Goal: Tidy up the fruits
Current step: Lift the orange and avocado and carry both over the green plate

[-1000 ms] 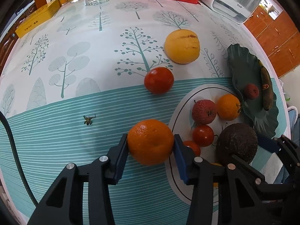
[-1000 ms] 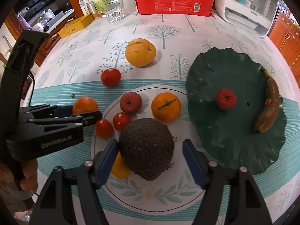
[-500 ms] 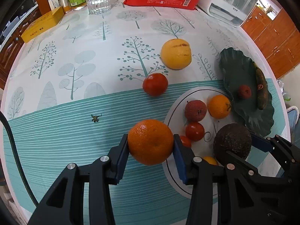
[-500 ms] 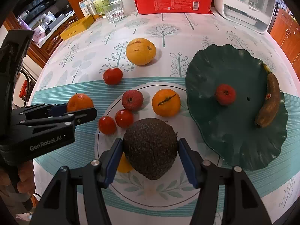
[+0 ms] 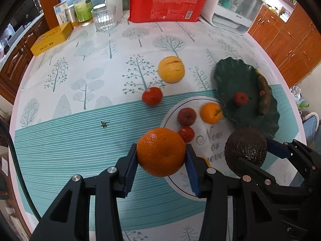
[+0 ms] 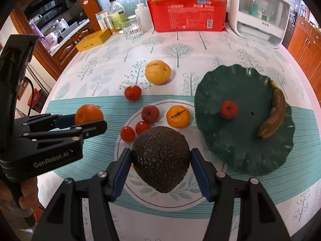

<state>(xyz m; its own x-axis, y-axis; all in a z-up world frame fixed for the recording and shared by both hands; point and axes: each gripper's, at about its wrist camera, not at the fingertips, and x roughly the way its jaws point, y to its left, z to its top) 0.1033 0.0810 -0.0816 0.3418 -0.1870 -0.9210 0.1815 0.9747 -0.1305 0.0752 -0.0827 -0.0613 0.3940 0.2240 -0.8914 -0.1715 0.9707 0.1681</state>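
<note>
Presently: two fruits held, both clear of the table.
Left gripper (image 5: 161, 152) clamps orange (image 5: 161, 151); right gripper (image 6: 160, 160) clamps avocado (image 6: 161, 157), above white plate (image 6: 180, 197); green dish (image 6: 240, 140) lies nearer, right of it.

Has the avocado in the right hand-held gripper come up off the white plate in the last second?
Yes. The avocado, clamped in the right hand-held gripper, has lifted: the white plate beneath now looks smaller and farther away.
</note>
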